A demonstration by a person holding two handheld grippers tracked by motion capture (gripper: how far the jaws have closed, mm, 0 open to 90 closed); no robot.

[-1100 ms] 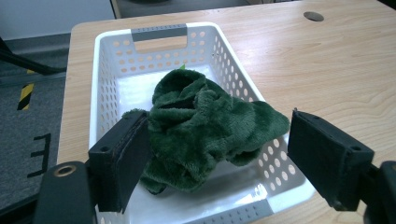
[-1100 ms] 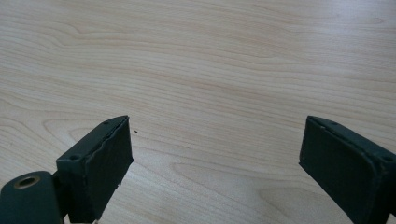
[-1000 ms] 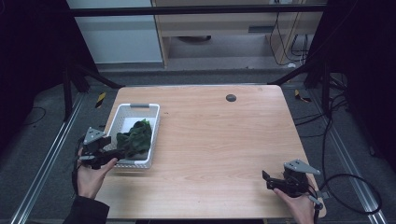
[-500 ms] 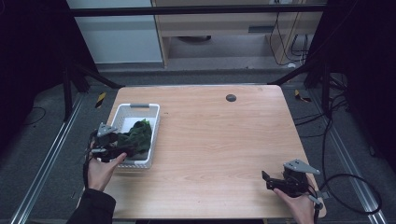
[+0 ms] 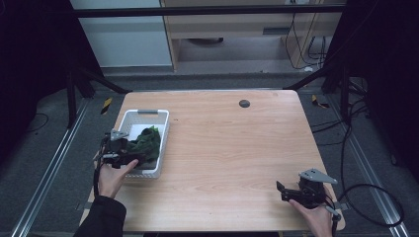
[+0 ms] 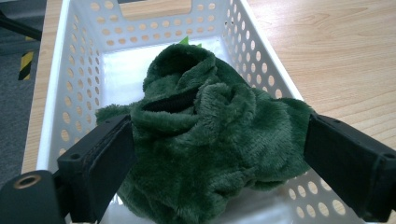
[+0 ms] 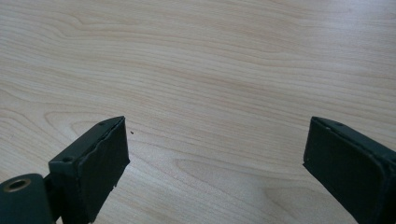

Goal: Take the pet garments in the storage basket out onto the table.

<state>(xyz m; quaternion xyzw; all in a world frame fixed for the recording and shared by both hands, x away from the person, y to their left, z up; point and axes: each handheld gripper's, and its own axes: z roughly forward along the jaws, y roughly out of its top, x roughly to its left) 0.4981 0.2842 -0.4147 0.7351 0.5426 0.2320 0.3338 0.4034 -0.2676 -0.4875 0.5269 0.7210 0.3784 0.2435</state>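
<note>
Left gripper [image 6: 219,154] has advanced around green plush [image 6: 210,140] (in basket [image 6: 70,70])

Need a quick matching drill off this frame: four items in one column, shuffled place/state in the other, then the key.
Column 1
1. left gripper
2. right gripper
3. green plush cloth
4. white basket

Column 2
A. crumpled inside the basket
B. open over bare wood at the table's near right
C. standing on the table's left side
D. open, jaws on either side of the cloth

Pairs: 1-D, 2-B, 3-A, 4-C
</note>
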